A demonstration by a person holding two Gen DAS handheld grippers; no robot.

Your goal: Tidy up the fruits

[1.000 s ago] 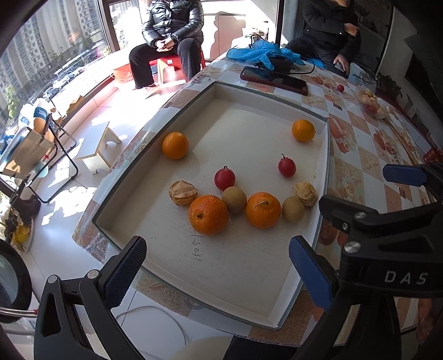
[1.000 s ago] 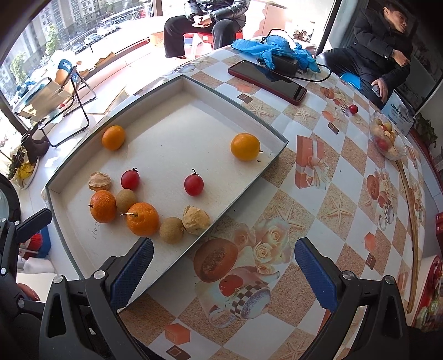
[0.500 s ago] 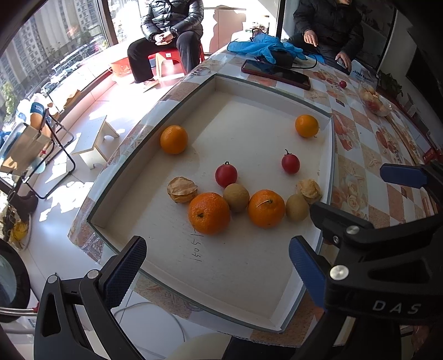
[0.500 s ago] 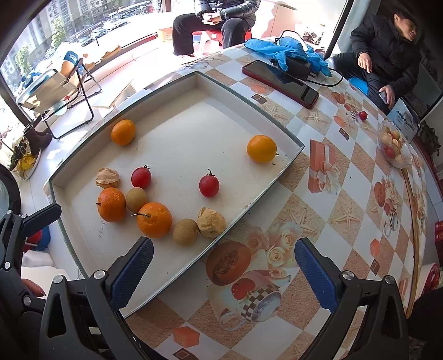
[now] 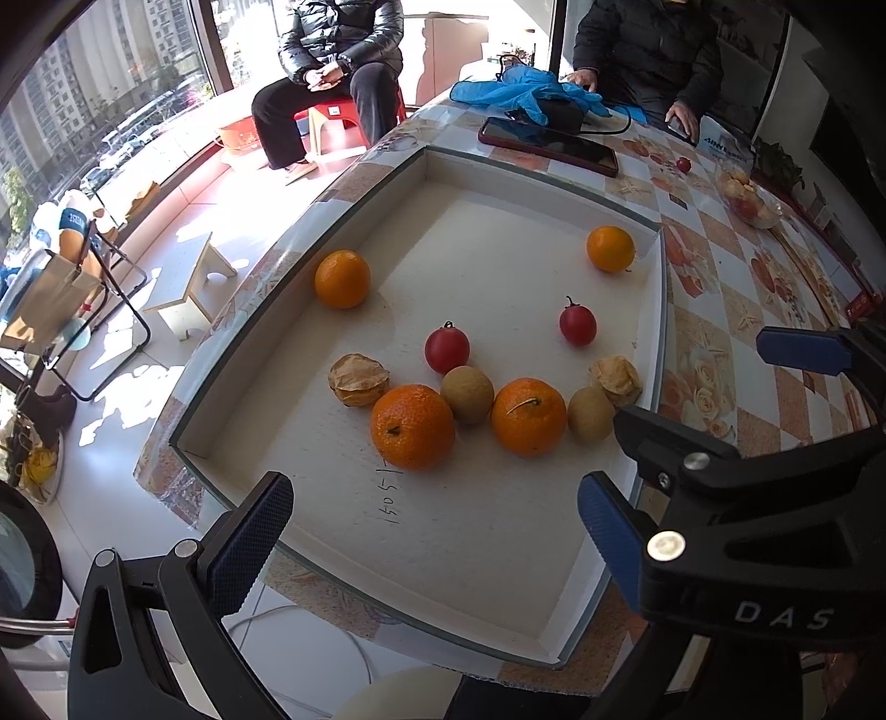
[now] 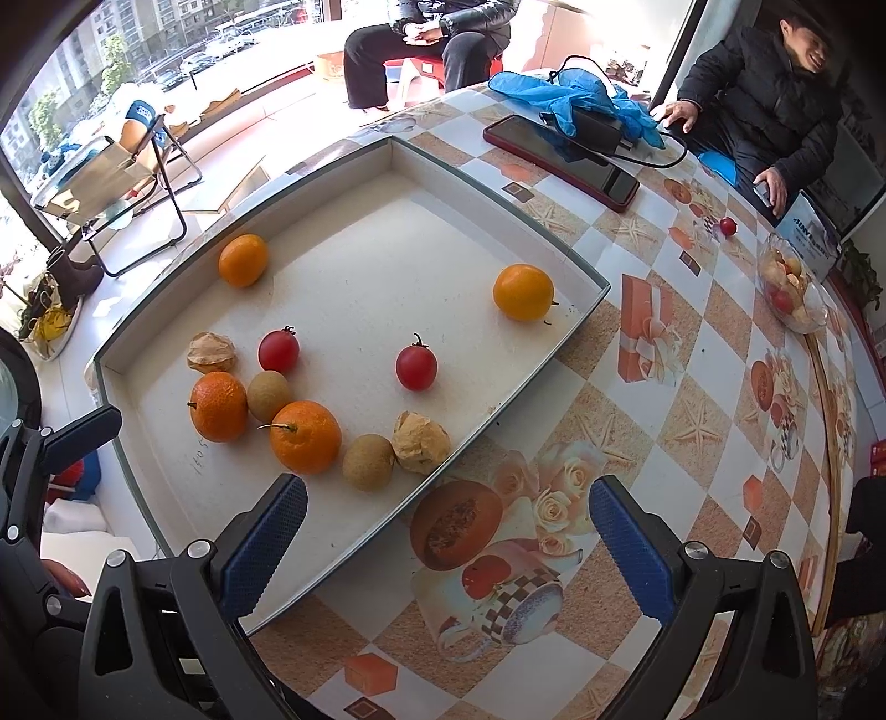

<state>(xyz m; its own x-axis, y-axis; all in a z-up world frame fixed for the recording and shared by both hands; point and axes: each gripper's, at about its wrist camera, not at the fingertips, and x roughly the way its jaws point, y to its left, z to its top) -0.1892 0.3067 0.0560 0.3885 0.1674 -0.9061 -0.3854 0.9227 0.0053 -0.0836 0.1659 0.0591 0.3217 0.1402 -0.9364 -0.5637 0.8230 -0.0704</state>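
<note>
A shallow white tray (image 5: pixel 498 554) (image 6: pixel 343 183) on the patterned table holds several fruits. Near its front run a curved row: a papery husk fruit (image 5: pixel 359 380), an orange (image 5: pixel 412 426), a brown round fruit (image 5: pixel 468 394), a stemmed orange (image 5: pixel 529 416) (image 6: pixel 305 437), another brown fruit (image 5: pixel 591 414) (image 6: pixel 368 462) and a second husk fruit (image 5: pixel 616 375) (image 6: pixel 421 443). Two red cherry tomatoes (image 5: pixel 447 349) (image 5: pixel 577 324) lie behind. Two oranges (image 5: pixel 342 278) (image 5: pixel 610 248) sit farther back. My left gripper (image 5: pixel 432 531) hangs open over the tray's front. My right gripper (image 6: pixel 448 537) is open over the tray's right rim.
A dark phone (image 6: pixel 559 160), a power bank with cable and blue gloves (image 6: pixel 576 94) lie beyond the tray. A glass bowl of fruit (image 6: pixel 789 288) and a loose red tomato (image 6: pixel 727 226) sit far right. Two people (image 6: pixel 432 44) sit behind; the table edge drops at left.
Both grippers have moved forward and slightly lower toward the tray, so the fruits look closer. No fruit has moved. Both stay open.
</note>
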